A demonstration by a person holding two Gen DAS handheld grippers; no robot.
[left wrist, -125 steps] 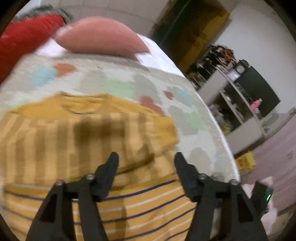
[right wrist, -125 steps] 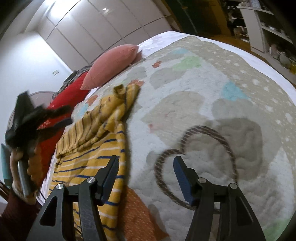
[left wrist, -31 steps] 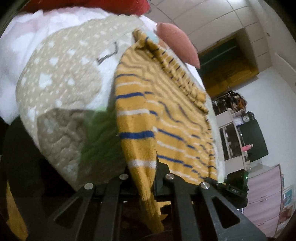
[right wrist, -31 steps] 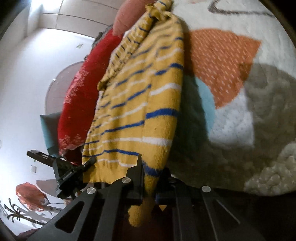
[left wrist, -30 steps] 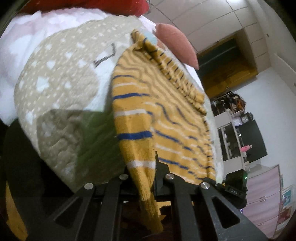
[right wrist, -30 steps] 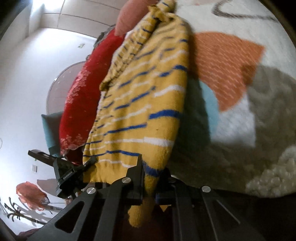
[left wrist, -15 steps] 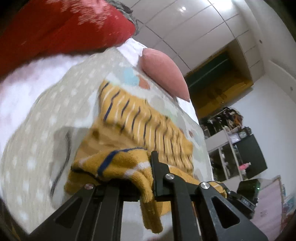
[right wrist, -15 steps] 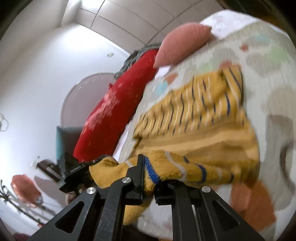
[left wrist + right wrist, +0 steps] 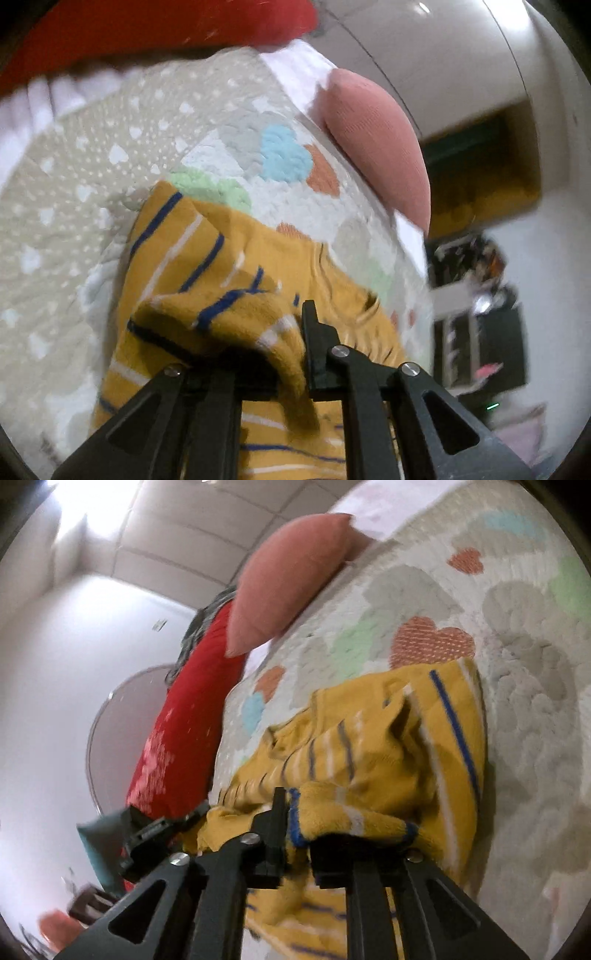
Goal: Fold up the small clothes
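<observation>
A small mustard-yellow sweater (image 9: pixel 207 258) with blue and white stripes lies on a heart-patterned quilt (image 9: pixel 92 155). My left gripper (image 9: pixel 284 354) is shut on the sweater's hem, which is lifted and carried over the rest of the garment. My right gripper (image 9: pixel 295 834) is shut on the other hem corner of the sweater (image 9: pixel 406 738), held above the folded-over body. The left gripper (image 9: pixel 155 830) also shows at the left of the right wrist view.
A pink pillow (image 9: pixel 376 147) lies at the head of the bed, also in the right wrist view (image 9: pixel 291 576). A red blanket (image 9: pixel 184 709) runs along the bed's side. Shelves (image 9: pixel 476 314) stand across the room.
Both grippers have carried the sweater's hem up and forward over its body toward the neckline, doubling the garment over. Both stay shut on the hem.
</observation>
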